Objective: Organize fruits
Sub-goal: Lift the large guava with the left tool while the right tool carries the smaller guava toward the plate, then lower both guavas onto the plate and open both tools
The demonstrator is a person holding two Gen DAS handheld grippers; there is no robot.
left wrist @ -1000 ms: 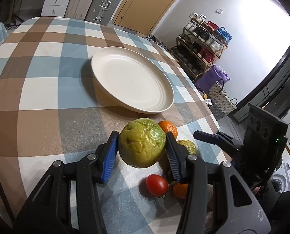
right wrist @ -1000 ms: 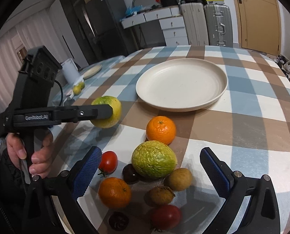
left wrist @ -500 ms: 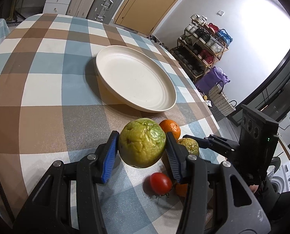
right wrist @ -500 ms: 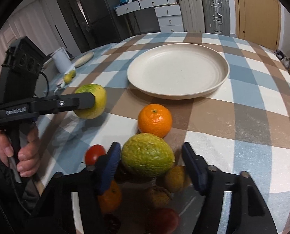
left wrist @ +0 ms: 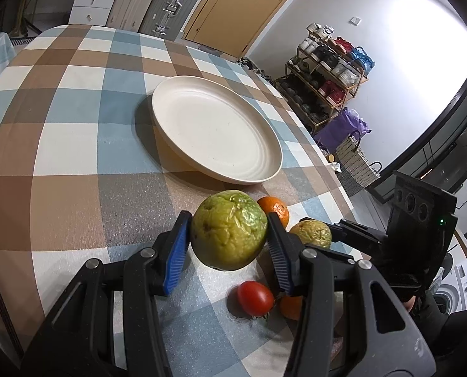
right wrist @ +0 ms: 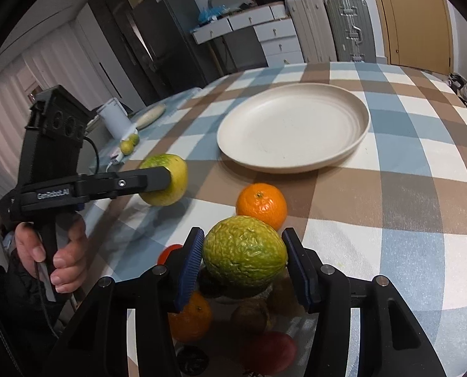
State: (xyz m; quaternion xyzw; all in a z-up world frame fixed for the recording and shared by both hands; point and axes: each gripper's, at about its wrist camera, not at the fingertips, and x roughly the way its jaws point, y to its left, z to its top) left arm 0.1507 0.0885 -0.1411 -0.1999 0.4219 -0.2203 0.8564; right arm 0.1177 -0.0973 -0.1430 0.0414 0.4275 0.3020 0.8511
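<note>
Left gripper point(left wrist: 229, 245) is clamped on a wrinkled green citrus point(left wrist: 228, 229), held clear above the checked tablecloth point(left wrist: 60, 144). Right gripper point(right wrist: 242, 262): jaws closing w/ a 2nd green citrus point(right wrist: 244, 251) between them, both blue pads at its sides; contact looks made on the left pad, right pad can't tell for sure. Under it sit a pile of small fruit: orange point(right wrist: 261, 204) just beyond, another orange point(right wrist: 191, 319) near-left, cherry tomato point(left wrist: 255, 295), brown fruit. Cream plate point(right wrist: 356, 144) lies farther back, apart from pile. A hand point(right wrist: 56, 251) grips the left tool's handle.
</note>
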